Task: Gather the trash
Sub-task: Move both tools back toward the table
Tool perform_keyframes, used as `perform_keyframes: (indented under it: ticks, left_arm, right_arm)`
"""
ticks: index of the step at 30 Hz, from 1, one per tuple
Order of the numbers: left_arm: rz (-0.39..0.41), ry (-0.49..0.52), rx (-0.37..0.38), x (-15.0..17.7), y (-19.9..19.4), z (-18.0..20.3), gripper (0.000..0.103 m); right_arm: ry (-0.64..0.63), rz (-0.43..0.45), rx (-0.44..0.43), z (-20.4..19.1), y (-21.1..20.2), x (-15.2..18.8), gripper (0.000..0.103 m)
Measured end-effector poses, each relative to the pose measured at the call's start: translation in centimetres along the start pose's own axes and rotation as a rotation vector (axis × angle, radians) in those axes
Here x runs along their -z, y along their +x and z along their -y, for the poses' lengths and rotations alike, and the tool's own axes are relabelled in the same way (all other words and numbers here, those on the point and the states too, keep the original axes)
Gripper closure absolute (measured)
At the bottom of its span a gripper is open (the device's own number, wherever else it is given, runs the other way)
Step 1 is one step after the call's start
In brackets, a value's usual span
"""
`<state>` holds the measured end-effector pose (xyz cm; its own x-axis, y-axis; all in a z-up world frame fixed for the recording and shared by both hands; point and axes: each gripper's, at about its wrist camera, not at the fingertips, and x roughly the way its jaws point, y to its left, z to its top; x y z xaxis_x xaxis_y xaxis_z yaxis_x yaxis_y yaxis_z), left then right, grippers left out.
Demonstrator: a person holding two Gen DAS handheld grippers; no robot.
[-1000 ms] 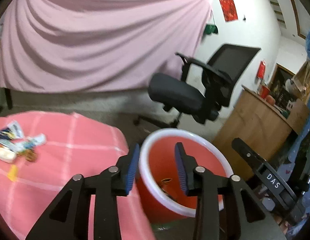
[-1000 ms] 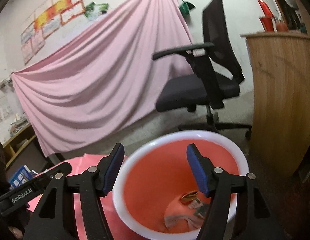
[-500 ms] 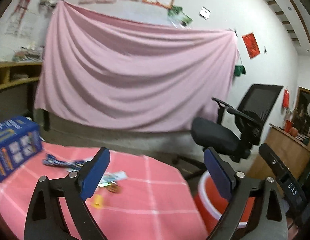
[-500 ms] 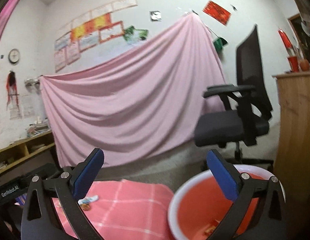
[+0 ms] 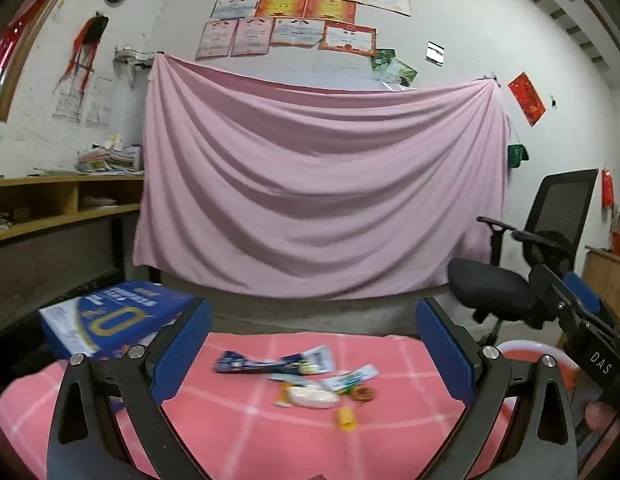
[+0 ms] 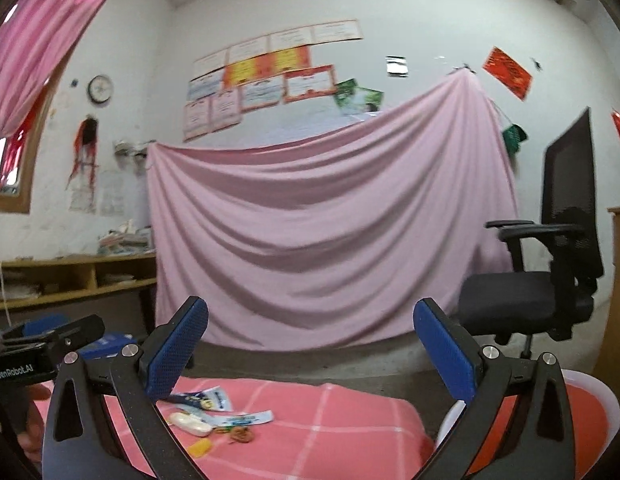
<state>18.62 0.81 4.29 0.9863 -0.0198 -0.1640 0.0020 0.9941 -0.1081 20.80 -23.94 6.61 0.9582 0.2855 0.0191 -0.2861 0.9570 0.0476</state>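
- Facing the pink-clothed table (image 5: 390, 440) in the left wrist view, the left gripper (image 5: 312, 354) has just been opening its jaws; they stand wide, nothing between them. The trash (image 5: 310, 380), wrappers and small scraps, lies clustered ahead of it, the red bin (image 5: 522, 350) at the table's right end.
- Right wrist view: the right gripper (image 6: 310, 354) stands fully spread and empty, bin rim (image 6: 590, 380) beside it. Judging by this, another pickup comes next: drop onto one piece and close.

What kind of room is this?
Probably an office or school staff room: framed certificates on the wall, a black office chair, and wooden shelves stacked with papers.
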Motion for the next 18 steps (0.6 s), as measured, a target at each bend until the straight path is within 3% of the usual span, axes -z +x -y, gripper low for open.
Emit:
perform_keyframes:
  ticks: [10,18]
  left_arm:
    - [-0.066,-0.05,-0.036,1.9,0.8,-3.6,0.004]
    - [-0.196,-0.023,-0.079,2.9,3.9,-4.8,0.004]
  right_arm:
    - [-0.114,-0.111,-0.023,-2.8,2.9,2.5,0.0]
    - [-0.106,-0.331,-0.076,-3.2,6.3,4.6,0.0]
